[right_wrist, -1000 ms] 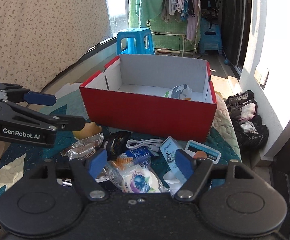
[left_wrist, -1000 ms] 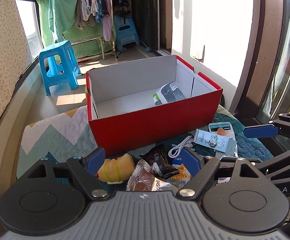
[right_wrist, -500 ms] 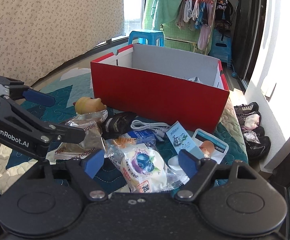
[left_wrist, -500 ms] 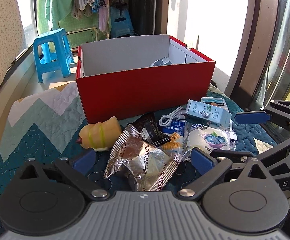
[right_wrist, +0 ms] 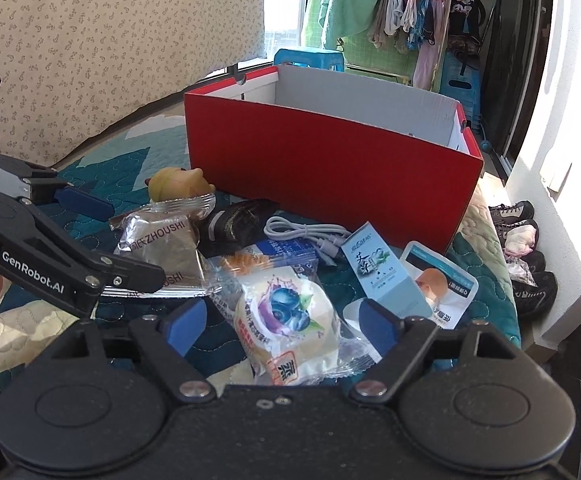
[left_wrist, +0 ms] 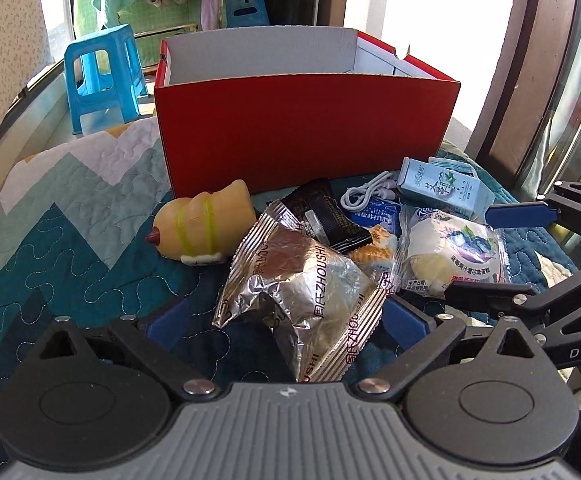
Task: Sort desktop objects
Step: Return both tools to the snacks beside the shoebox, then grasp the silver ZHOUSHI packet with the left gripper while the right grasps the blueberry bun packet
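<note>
A red open box [left_wrist: 302, 132] [right_wrist: 330, 168] stands at the back of the quilt. In front lies a pile: a silver ZHOUSHI snack pack [left_wrist: 302, 292] [right_wrist: 162, 248], a blueberry cake pack [left_wrist: 450, 256] [right_wrist: 286, 320], a yellow squeeze toy [left_wrist: 206, 224] [right_wrist: 178, 184], a black packet [left_wrist: 322, 212], a white cable [right_wrist: 306, 232] and a pale blue carton [left_wrist: 442, 188] [right_wrist: 386, 276]. My left gripper [left_wrist: 286, 320] is open, its fingers either side of the silver pack. My right gripper [right_wrist: 282, 324] is open, its fingers either side of the blueberry cake pack.
A teal zigzag quilt [left_wrist: 70, 216] covers the surface. A face-mask sachet [right_wrist: 446, 288] lies right of the carton. A blue stool [left_wrist: 98, 76] stands behind the box. Shoes [right_wrist: 522, 240] lie on the floor at the right. A wall and window frame close the right side.
Both grippers have dropped and moved forward to the pile. The silver pack now lies between the left fingers, the blueberry pack between the right fingers. The box's inside has dropped out of sight.
</note>
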A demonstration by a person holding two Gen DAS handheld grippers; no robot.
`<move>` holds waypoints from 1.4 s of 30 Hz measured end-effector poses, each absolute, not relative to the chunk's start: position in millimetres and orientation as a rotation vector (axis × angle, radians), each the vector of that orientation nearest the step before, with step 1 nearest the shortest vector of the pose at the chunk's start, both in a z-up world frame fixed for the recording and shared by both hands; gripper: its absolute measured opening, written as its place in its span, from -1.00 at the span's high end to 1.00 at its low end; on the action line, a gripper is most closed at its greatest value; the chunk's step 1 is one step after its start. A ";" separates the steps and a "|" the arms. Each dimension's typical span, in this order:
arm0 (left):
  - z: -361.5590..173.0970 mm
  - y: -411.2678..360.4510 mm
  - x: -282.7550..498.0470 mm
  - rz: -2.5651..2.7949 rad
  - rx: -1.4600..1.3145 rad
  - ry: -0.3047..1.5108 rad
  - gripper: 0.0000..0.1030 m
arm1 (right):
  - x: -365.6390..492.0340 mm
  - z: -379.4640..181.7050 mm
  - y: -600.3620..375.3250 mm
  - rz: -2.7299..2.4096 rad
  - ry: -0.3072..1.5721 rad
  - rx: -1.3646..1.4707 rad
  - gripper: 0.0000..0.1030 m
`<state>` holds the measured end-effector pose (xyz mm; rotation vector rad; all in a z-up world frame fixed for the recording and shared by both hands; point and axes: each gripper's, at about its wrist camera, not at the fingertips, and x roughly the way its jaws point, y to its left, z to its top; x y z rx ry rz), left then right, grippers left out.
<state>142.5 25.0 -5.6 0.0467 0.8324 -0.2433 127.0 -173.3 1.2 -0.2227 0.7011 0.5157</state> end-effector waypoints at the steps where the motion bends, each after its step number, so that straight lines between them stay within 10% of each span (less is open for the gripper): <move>1: -7.9 25.1 144.0 -0.246 0.047 0.836 -0.98 | 127.7 0.0 -173.0 0.518 0.705 -0.225 -0.62; 21: -25.6 32.8 156.4 -0.259 -0.022 0.822 -0.96 | 131.4 -10.5 -173.2 0.524 0.715 -0.247 -0.57; 42: -20.0 32.3 147.8 -0.296 -0.063 0.814 -0.25 | 132.6 -13.2 -175.3 0.509 0.742 -0.208 -0.05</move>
